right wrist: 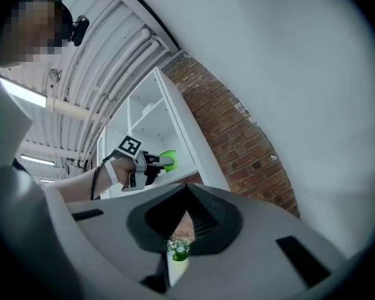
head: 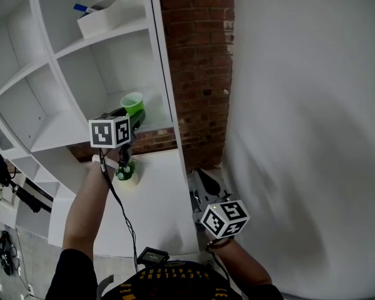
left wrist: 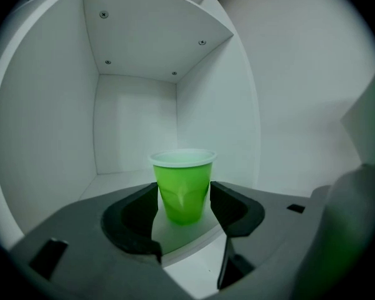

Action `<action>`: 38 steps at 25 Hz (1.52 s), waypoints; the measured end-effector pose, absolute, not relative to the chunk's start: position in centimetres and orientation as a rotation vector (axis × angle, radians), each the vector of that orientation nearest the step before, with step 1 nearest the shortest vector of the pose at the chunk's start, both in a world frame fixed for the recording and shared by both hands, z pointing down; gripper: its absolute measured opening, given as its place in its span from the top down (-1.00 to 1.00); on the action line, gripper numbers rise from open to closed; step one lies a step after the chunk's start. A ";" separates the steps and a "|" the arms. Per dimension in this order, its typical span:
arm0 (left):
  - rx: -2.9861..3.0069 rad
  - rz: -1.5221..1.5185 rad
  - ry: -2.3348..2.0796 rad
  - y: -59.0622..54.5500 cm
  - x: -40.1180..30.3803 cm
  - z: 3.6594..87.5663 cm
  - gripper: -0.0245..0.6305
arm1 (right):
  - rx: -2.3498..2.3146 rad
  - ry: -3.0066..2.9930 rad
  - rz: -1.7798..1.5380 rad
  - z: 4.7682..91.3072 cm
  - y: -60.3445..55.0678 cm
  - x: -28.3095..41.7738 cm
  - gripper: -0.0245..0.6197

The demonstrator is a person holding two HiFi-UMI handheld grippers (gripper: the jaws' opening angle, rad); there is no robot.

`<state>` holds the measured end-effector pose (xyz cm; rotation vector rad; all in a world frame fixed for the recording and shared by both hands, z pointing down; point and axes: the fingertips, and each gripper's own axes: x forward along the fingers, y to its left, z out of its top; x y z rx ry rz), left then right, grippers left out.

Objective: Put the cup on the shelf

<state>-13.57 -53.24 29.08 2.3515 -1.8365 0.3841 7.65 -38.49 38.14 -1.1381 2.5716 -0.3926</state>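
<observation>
A green plastic cup point(head: 133, 104) with a white rim stands upright on a middle board of the white shelf unit point(head: 62, 133), near its right side panel. My left gripper point(head: 135, 115) reaches into that compartment. In the left gripper view the cup point(left wrist: 182, 189) sits between the two dark jaws, which touch its sides; its wall looks dented and its base rests on the shelf board point(left wrist: 122, 180). My left gripper point(left wrist: 184, 200) is shut on it. My right gripper point(head: 205, 186) hangs low by the brick wall, shut point(right wrist: 187, 189) and holding nothing. From the right gripper view the cup point(right wrist: 167, 160) shows far off.
A small potted plant point(head: 126, 170) stands on the white lower surface point(head: 159, 205) below the left hand. A white box point(head: 103, 17) lies on the upper shelf. A brick wall point(head: 200, 74) and a white wall point(head: 312, 136) bound the right side.
</observation>
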 end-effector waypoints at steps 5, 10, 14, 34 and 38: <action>2.369 0.261 -1.826 -52.2 -13.8 28.7 0.18 | -1.159 2.564 -0.388 38.0 -38.0 8.2 0.90; 2.424 -0.076 -1.691 -47.4 -13.5 28.4 0.18 | -1.196 2.564 -0.404 38.6 -37.7 8.9 0.90; 2.456 -0.133 -1.596 -43.3 -12.7 30.3 0.18 | -1.215 2.564 -0.415 38.8 -37.6 9.1 0.90; 2.337 -0.242 -1.544 -29.9 -18.5 40.0 0.59 | -1.197 2.709 -0.261 40.8 -34.0 6.4 0.90; 2.272 -0.263 -1.469 -28.0 -17.4 43.6 0.92 | -1.156 2.790 -0.295 43.7 -31.0 4.7 0.90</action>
